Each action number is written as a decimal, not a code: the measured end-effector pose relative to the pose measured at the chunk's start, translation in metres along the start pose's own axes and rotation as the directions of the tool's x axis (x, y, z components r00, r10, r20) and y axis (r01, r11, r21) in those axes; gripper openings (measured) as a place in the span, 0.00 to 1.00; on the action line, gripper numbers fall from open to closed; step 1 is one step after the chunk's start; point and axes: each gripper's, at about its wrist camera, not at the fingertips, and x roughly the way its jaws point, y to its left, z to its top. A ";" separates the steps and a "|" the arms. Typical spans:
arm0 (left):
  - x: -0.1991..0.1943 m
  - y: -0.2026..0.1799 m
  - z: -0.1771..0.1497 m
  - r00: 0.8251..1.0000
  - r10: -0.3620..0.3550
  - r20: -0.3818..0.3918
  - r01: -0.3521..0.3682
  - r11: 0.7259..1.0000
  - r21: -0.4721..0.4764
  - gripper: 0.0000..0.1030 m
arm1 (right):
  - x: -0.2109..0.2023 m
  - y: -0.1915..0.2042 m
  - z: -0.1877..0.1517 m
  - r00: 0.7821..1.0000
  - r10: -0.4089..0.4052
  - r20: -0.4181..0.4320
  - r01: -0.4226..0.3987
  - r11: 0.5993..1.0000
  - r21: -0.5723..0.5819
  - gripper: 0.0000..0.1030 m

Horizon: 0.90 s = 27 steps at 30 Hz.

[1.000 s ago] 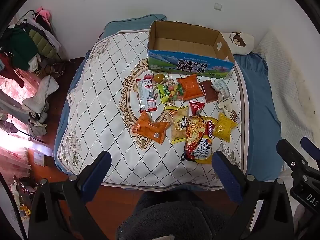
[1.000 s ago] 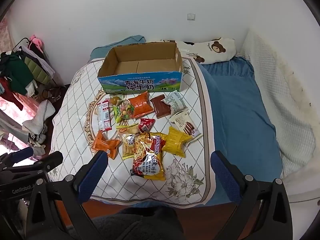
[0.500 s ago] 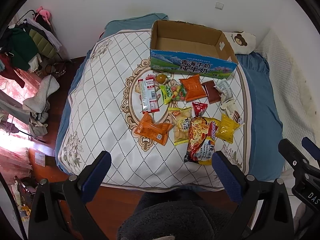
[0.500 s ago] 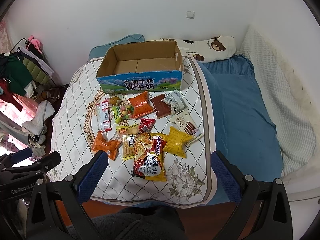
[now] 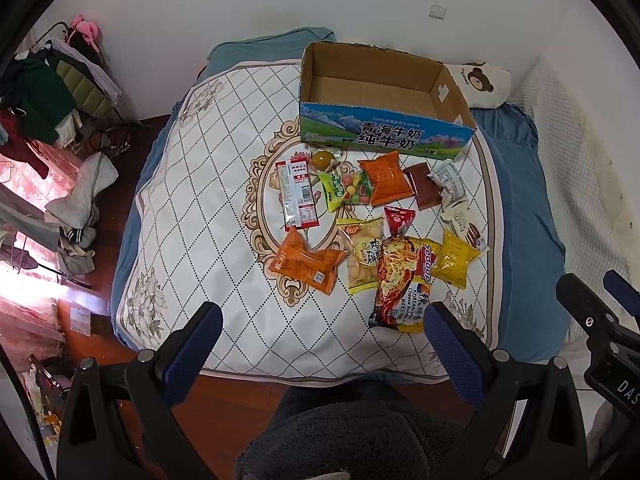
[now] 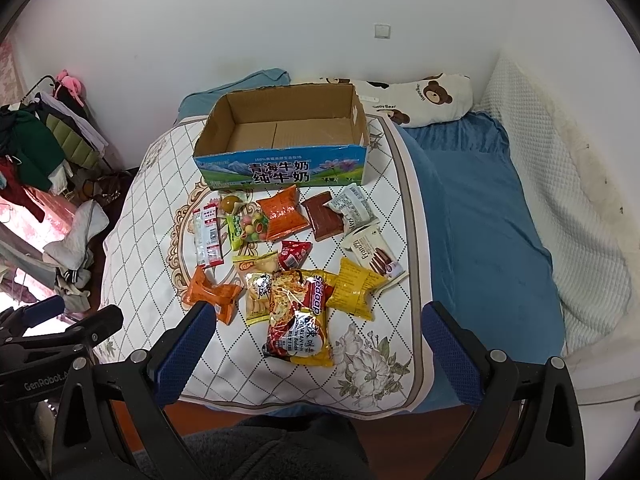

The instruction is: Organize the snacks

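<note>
Both views have crept closer to the bed, left gripper [image 5: 318,344] and right gripper [image 6: 316,344] spread wide and empty, box [image 6: 280,136] unfilled, snacks [image 6: 288,256] untouched: only approaching.

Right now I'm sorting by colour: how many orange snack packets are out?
2: one orange packet just in front of the cardboard box, another orange packet at the pile's near left corner. None looks hidden.

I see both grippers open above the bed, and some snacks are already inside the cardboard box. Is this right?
One detail is wrong: the cardboard box is empty, as the right wrist view shows. All the snacks lie on the quilt in front of it. The left gripper and right gripper are indeed open.
</note>
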 end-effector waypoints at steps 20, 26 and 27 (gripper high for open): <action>-0.003 0.003 0.005 1.000 -0.004 0.005 0.004 1.000 0.002 1.00 | 0.001 0.005 0.005 1.000 -0.002 -0.001 0.002 1.000 0.003 1.00; -0.004 0.002 0.006 1.000 -0.009 0.004 0.009 1.000 0.006 1.00 | 0.001 0.005 0.006 1.000 -0.001 0.001 0.001 1.000 0.005 1.00; -0.004 0.002 0.006 1.000 -0.007 0.005 0.007 1.000 0.006 1.00 | 0.001 0.005 0.006 1.000 0.000 0.000 0.000 1.000 0.005 1.00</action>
